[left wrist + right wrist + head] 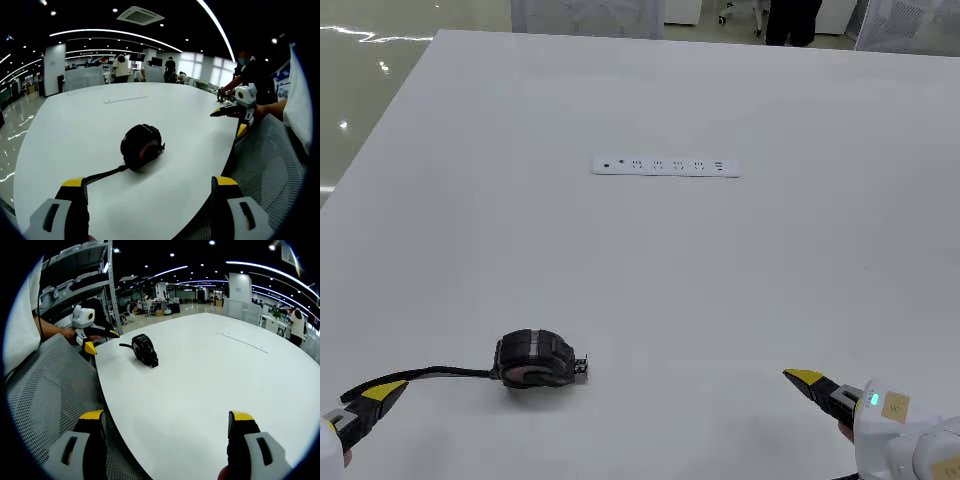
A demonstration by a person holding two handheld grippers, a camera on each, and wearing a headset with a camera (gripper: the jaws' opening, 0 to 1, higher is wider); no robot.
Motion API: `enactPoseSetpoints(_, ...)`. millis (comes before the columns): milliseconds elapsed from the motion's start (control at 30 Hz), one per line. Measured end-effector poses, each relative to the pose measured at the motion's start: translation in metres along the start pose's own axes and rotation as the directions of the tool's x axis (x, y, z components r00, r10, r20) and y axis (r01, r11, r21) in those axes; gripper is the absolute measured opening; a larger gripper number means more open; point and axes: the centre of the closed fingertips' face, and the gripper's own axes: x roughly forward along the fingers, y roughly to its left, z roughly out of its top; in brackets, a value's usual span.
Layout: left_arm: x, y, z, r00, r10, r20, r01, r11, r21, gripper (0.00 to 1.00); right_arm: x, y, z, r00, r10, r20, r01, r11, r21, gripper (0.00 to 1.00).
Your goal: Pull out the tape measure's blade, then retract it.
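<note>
L→R: left tongs at bottom of left gripper view, jaws spread wide, nothing gripped. Black tape measure sits on white counter at lower left of head view w/ blade tip at case mouth, pointing right. Its black strap trails left toward the left tongs' jaw; contact w/ jaw can't be told. White power strip lies upper centre of head view, well apart from tape measure; right tongs at bottom of right gripper view, jaws also wide apart, empty, over counter edge.
</note>
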Motion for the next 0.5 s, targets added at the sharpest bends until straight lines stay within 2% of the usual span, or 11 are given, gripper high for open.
enactPoseSetpoints(500,0.0003,-0.0002,-0.0007,1.0,-0.005,-0.006,0.005,1.0,0.004,1.0,0.0007,0.0004,0.0012,1.0,0.005,-0.004,-0.005,1.0,-0.005,0.98)
